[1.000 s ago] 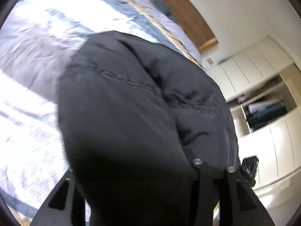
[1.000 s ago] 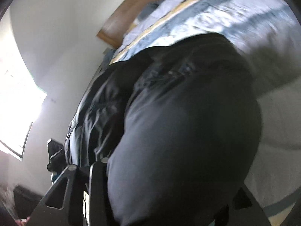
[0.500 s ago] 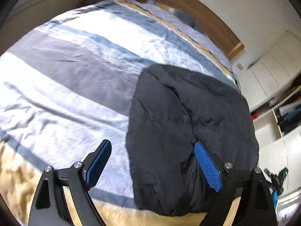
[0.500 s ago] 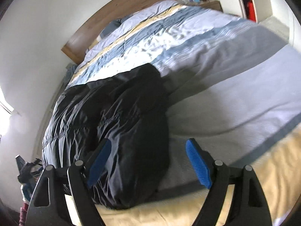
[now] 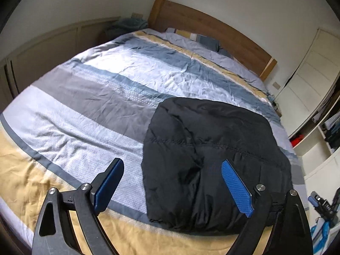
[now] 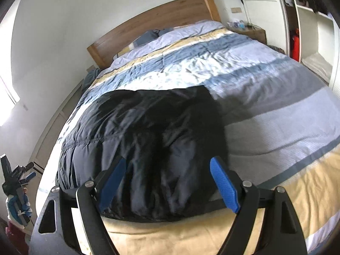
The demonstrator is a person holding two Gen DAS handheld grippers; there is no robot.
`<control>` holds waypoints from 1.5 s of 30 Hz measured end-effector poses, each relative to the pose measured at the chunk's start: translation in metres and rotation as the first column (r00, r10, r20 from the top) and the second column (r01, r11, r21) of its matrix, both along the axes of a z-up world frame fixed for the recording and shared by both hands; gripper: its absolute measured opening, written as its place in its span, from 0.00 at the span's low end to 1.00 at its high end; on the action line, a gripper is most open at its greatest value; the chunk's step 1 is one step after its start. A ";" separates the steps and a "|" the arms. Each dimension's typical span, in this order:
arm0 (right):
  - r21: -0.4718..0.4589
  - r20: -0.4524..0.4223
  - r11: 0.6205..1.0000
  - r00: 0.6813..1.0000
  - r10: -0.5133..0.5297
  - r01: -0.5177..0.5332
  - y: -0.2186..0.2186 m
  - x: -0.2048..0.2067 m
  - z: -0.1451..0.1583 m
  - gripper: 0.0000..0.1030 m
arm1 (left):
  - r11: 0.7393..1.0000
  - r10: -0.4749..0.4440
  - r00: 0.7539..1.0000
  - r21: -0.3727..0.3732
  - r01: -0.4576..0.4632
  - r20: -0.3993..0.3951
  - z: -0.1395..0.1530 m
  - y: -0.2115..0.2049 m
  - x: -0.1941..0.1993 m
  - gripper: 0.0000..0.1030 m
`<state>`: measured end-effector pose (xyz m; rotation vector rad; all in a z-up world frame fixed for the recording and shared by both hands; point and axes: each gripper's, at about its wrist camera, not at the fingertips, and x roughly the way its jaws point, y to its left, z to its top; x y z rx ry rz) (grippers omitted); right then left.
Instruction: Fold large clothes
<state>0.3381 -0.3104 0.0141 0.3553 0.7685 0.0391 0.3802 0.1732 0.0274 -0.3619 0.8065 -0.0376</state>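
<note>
Black puffy quilted jacket [image 5: 212, 148] lies folded, seemingly done, on striped bed duvet [image 5: 95, 110]; left tool [image 5: 173, 188] and right tool [image 6: 167, 184] spread wide, empty.

Black puffer jacket [image 5: 212, 155], quilted w/ stitch lines, slight sheen; looks navy-grey where light hits it in right wrist view [image 6: 144, 148].

Duvet [image 5: 95, 97] under jacket: wide stripes. Tan/mustard band at foot edge nearest jacket, then thin slate-blue line, pale lilac-white w/ fine woven pattern, mid-grey, dotted blue strip, white, steel blue, thin yellow stripe, lavender up by headboard.

Headboard [image 5: 212, 27]: warm brown wood. Pillows [image 5: 201, 39] below it: grey-blue, w/ tan + white blocks.

Gripper finger pads: bright blue, textured, on black frames — left [image 5: 237, 191], right [image 6: 224, 186].

Wardrobe [image 5: 308, 78] beyond jacket: white/cream panels. Red item [image 6: 295, 45] inside.
</note>
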 end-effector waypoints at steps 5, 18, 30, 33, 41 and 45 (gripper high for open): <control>-0.071 0.037 0.997 0.998 0.042 -0.039 0.044 0.033 -0.003 0.79 | 0.995 0.020 0.999 0.093 -0.024 0.039 -0.008 -0.041 0.022 0.89; -0.210 0.103 0.969 0.982 0.156 -0.132 0.121 0.128 -0.017 0.79 | 0.953 -0.141 0.979 0.289 0.092 0.150 -0.026 -0.147 0.095 0.89; -0.187 0.045 0.974 0.989 0.139 -0.128 0.100 0.146 -0.066 0.79 | 0.943 -0.162 0.981 0.309 0.122 0.105 -0.060 -0.165 0.124 0.91; -0.189 0.038 0.977 0.993 0.111 -0.102 0.082 0.139 -0.069 0.79 | 0.946 -0.153 0.983 0.302 0.117 0.099 -0.062 -0.161 0.123 0.91; -0.188 -0.034 0.981 0.998 -0.061 0.054 0.001 0.107 -0.084 0.79 | 0.961 -0.090 0.995 0.266 0.074 0.050 -0.068 -0.135 0.117 0.92; -0.182 -0.064 0.976 0.989 -0.135 0.121 -0.021 0.089 -0.083 0.79 | 0.971 -0.016 1.000 0.237 0.009 0.025 -0.068 -0.111 0.106 0.92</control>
